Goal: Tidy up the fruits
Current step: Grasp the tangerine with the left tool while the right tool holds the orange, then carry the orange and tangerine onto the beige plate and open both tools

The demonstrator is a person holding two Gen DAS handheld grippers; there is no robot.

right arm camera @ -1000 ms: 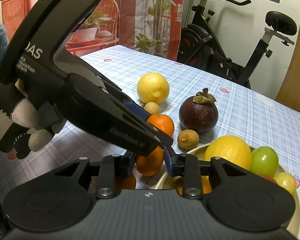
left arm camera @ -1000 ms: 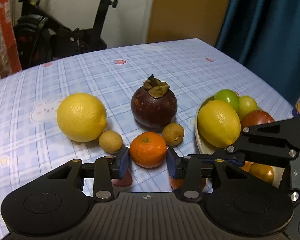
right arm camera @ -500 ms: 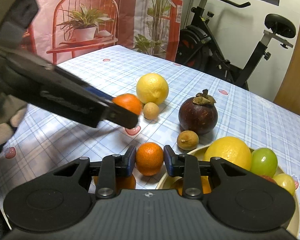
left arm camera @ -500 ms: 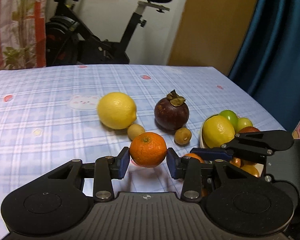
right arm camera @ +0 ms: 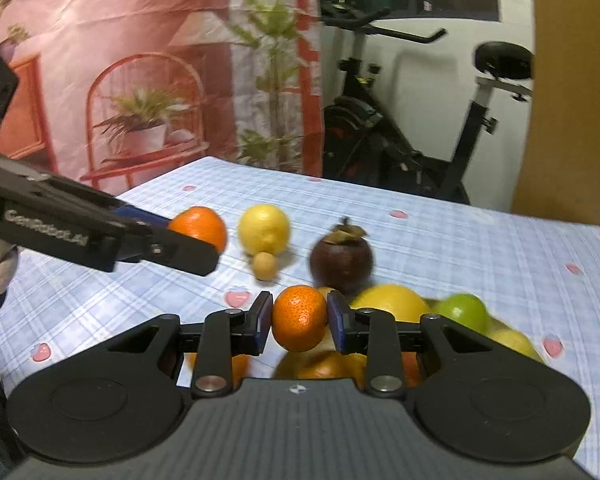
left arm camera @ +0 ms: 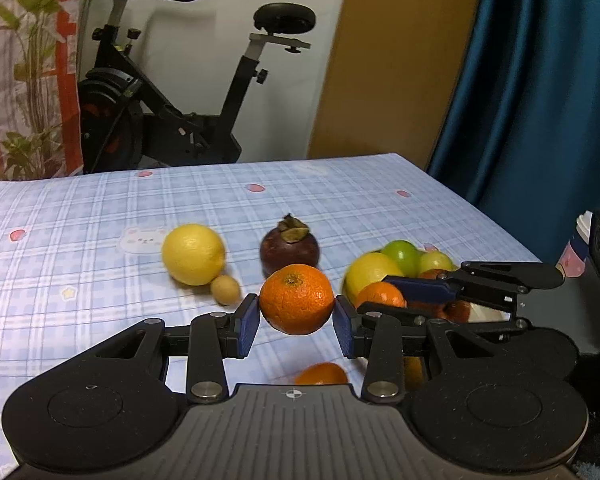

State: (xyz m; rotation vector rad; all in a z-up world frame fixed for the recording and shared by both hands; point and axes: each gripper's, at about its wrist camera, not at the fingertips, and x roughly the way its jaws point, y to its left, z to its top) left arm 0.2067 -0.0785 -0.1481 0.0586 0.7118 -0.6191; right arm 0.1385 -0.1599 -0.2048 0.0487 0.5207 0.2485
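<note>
Two tangerines are clamped, one (left arm camera: 296, 304) in the left tool (left arm camera: 295, 322), one (right arm camera: 299, 323) in the right tool (right arm camera: 299, 323), raised near the fruit bowl (left arm camera: 488, 314), presumably for placing there.

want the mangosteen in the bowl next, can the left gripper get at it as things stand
Probably not yet: the left gripper is shut on a tangerine. The mangosteen sits unobstructed on the table beyond.
</note>
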